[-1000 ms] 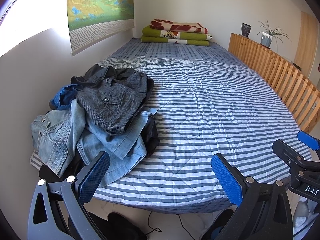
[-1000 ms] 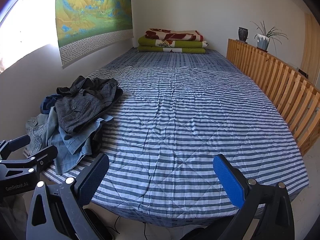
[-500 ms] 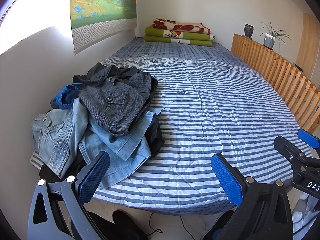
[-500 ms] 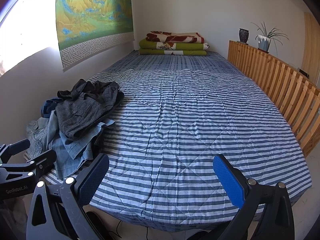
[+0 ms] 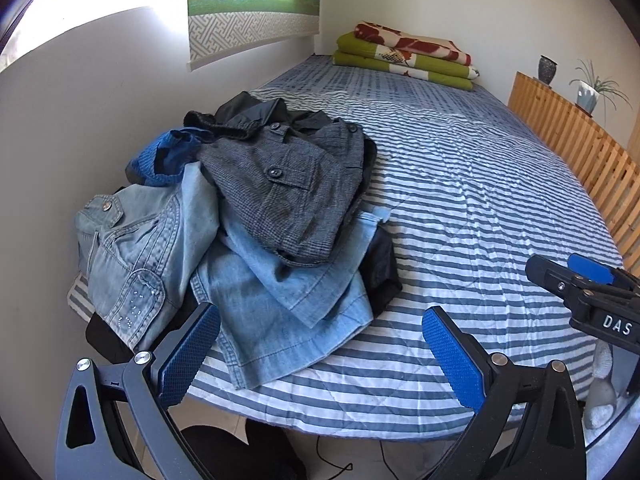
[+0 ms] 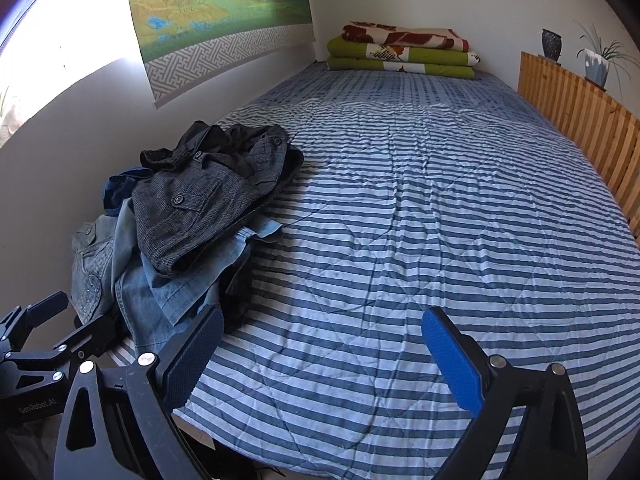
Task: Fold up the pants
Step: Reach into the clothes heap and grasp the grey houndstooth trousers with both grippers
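Both your jaws stand wide apart, empty.
Your left gripper (image 5: pixel 320 356) has closed in on the clothes pile (image 5: pixel 256 224); your right gripper (image 6: pixel 320 356) trails beside it, nothing picked.

Bed (image 6: pixel 420 220) surface mostly bare striped cover, wide open from the near edge up the middle and right side. Heap of clothes (image 5: pixel 256 232) fills the near left corner, pressed against the left wall (image 5: pixel 100 128); no passage between heap and wall. Grey buttoned garment (image 5: pixel 288 188) tops the heap, denim under it spilling to the near bed edge. Folded blankets (image 6: pixel 404 52) block the far end. Slatted wooden rail (image 6: pixel 580 120) bounds the right side. Left tool (image 5: pixel 320 360), fingers spread, sits just before the heap's denim edge; right tool (image 6: pixel 320 360), also spread, faces bare cover. Both tools near each other, not touching.
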